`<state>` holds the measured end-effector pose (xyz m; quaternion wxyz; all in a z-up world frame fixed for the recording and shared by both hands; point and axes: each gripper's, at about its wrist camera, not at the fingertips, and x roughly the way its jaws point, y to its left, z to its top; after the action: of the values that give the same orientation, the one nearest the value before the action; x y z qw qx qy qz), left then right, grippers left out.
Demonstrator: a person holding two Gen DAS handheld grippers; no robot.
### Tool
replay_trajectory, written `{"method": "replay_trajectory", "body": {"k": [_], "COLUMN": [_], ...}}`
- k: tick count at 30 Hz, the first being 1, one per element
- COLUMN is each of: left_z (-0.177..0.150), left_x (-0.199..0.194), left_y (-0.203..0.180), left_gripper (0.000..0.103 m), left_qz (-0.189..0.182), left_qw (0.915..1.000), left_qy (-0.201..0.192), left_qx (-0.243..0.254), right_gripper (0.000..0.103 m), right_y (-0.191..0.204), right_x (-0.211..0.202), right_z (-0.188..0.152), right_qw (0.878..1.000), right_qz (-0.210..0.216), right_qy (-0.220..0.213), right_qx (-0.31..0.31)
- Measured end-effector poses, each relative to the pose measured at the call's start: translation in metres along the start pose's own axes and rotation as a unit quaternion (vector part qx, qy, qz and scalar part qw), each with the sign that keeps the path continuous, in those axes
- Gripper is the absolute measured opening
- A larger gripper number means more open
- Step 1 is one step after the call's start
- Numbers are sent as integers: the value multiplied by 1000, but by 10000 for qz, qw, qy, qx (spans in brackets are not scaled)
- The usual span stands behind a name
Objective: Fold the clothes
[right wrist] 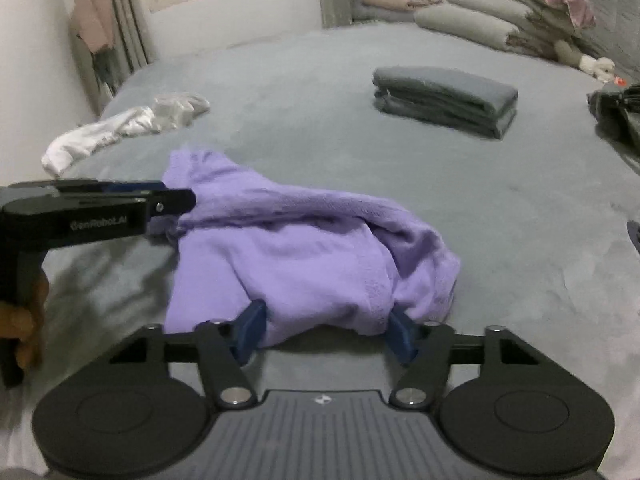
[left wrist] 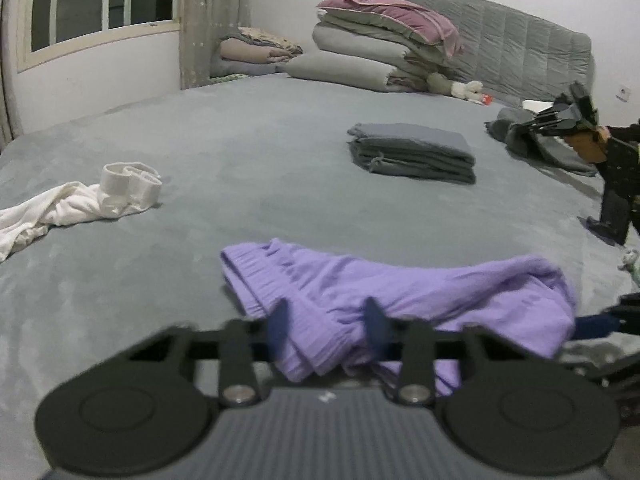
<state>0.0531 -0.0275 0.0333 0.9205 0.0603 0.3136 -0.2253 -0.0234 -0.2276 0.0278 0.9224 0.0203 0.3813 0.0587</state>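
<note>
A crumpled purple garment (left wrist: pixel 400 292) (right wrist: pixel 300 256) lies on the grey bed (left wrist: pixel 240 140) close in front of both grippers. My left gripper (left wrist: pixel 327 320) is shut on a bunched fold at the garment's near left edge; the right wrist view shows it from the side (right wrist: pixel 188 200), its tips pinching the cloth, with a hand on its handle. My right gripper (right wrist: pixel 327 330) stands open at the garment's near right edge, and a thick bulge of cloth lies between its blue fingers (right wrist: pixel 252 328). One of those fingers shows at the right edge of the left wrist view (left wrist: pixel 596 324).
A folded stack of grey clothes (left wrist: pixel 412 152) (right wrist: pixel 444 96) sits mid-bed. A loose white garment (left wrist: pixel 80 200) (right wrist: pixel 120 128) lies to the left. A black device (left wrist: pixel 576 116) stands over a dark grey garment at the right. Piled bedding (left wrist: pixel 380 40) fills the headboard end.
</note>
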Motion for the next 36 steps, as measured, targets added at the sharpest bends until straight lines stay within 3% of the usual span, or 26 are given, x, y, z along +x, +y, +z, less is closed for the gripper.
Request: {"method": "replay_trajectory", "body": {"k": [3,7,12,16,17,19,21,22,23,24,26,29,34,36], "left_z": [2,9,22,28,26,22,15,12,9,7,3,-2,-9,-11], "left_x": [-13,-39,-84,-101,-97,-84,-71,-64,-59,-55,-47,-39,-30,-26], "left_y": [-2,-2,10,23,24,23,21,19,17,15,12,9,6,7], "left_gripper": [6,2,1,2,6,12,31,38,51,58,62,75,82,89], "left_qz": [56,103,111,-12,-13,16,-2,-15,25,80,135,127,149,199], "left_qw": [9998,9989,9952,9938,9947,9970,9983,9988,9990,9992,9993,9995,9997,9997], "left_qy": [-148,-451,-971,-1097,-1008,-747,-560,-473,-428,-396,-333,-277,-177,-121], "left_qx": [79,95,-63,-167,-178,-213,-175,-149,-86,-14,69,62,102,72], "right_gripper": [34,6,3,3,4,13,36,56,74,83,99,103,103,103], "right_y": [-1,-2,-10,-8,-7,-5,-2,1,3,4,8,10,20,25], "right_x": [-9,-28,-60,-65,-60,-49,-42,-41,-40,-40,-38,-28,-1,7], "right_z": [1,6,10,10,10,7,5,4,4,4,4,6,7,6], "right_qw": [9997,9983,9954,9967,9978,9992,9996,9993,9988,9982,9970,9958,9905,9870], "right_qz": [53,79,81,130,126,33,-101,-215,-340,-451,-610,-818,-1197,-1316], "right_qy": [-240,-565,-946,-784,-628,-376,-219,-224,-247,-271,-305,-183,320,487], "right_qx": [-57,-135,-139,-166,-154,-105,-142,-186,-237,-283,-365,-377,-597,-785]}}
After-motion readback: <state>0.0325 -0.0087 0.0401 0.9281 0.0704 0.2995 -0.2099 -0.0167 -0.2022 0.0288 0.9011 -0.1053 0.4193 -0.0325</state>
